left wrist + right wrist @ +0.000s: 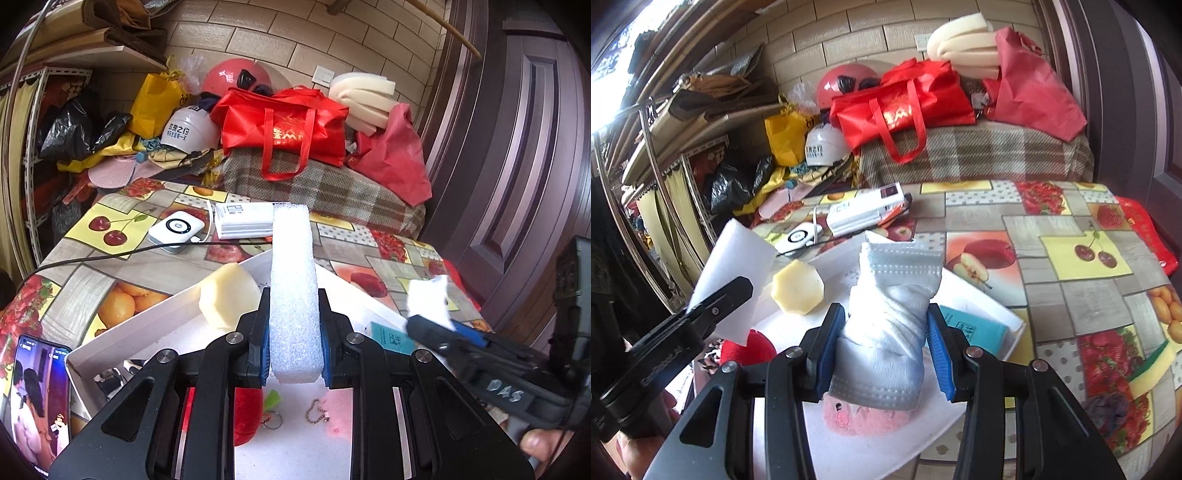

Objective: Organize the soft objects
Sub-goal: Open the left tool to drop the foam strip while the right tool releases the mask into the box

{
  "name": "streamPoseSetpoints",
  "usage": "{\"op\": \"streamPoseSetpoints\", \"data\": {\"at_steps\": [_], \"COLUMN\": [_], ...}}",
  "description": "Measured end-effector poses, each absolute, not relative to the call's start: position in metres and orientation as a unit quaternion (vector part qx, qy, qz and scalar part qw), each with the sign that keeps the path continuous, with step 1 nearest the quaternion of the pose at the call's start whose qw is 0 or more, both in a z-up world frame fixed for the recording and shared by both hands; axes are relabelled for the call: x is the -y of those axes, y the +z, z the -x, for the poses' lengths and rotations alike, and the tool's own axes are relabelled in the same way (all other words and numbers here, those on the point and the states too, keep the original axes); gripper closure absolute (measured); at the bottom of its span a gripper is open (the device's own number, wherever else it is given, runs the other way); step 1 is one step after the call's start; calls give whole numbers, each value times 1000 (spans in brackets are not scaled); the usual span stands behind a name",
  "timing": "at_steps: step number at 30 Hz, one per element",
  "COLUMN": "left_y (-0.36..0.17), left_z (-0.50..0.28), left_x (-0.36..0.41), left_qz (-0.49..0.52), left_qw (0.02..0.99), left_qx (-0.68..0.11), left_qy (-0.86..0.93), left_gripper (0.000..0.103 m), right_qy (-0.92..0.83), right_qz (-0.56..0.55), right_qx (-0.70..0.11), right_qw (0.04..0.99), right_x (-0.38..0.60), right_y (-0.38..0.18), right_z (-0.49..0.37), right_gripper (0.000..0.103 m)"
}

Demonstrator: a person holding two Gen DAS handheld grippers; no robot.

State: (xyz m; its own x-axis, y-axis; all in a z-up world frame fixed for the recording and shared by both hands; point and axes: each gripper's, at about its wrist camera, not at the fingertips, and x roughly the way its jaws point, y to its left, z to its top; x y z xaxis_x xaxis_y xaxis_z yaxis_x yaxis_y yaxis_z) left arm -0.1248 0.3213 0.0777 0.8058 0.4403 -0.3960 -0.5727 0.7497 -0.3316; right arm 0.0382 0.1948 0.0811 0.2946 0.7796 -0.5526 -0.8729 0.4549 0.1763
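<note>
My left gripper (294, 332) is shut on a long white foam block (293, 280) and holds it above the white tray (155, 325). It also shows at the left of the right wrist view (735, 269). My right gripper (886, 336) is shut on a crumpled white and pale blue face mask (890, 314) over the tray (982, 299). In the left wrist view the right gripper (436, 325) is at the right with the mask (428, 295). In the tray lie a yellow sponge piece (798, 288), a red plush toy (247, 413), a pink soft item (864, 417) and a teal packet (979, 328).
The tray sits on a table with a fruit-print cloth (1071, 266). A white box (243, 219), a white power bank (176, 230) with cable and a phone (37, 398) lie on it. Bags, helmets and foam are piled behind. A dark door (517, 147) stands at the right.
</note>
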Motion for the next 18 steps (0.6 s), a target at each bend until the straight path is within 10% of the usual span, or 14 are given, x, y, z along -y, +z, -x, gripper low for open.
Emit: {"op": "streamPoseSetpoints", "data": {"at_steps": [6, 7, 10, 18], "left_y": [74, 74, 77, 84], "left_z": [121, 121, 123, 143], "left_x": [-324, -323, -320, -321], "left_qz": [225, 223, 214, 202], "left_qw": [923, 922, 919, 916], "left_qx": [-158, -158, -151, -89], "left_qy": [271, 274, 296, 336], "left_gripper": [83, 73, 0, 0], "right_qy": [516, 520, 525, 520], "right_qz": [85, 83, 78, 57], "right_qx": [-303, -306, -300, -283], "right_qw": [797, 793, 793, 804], "right_x": [-208, -209, -206, -183], "right_y": [68, 66, 65, 73], "right_z": [-34, -34, -30, -25], "right_gripper": [52, 36, 15, 0]}}
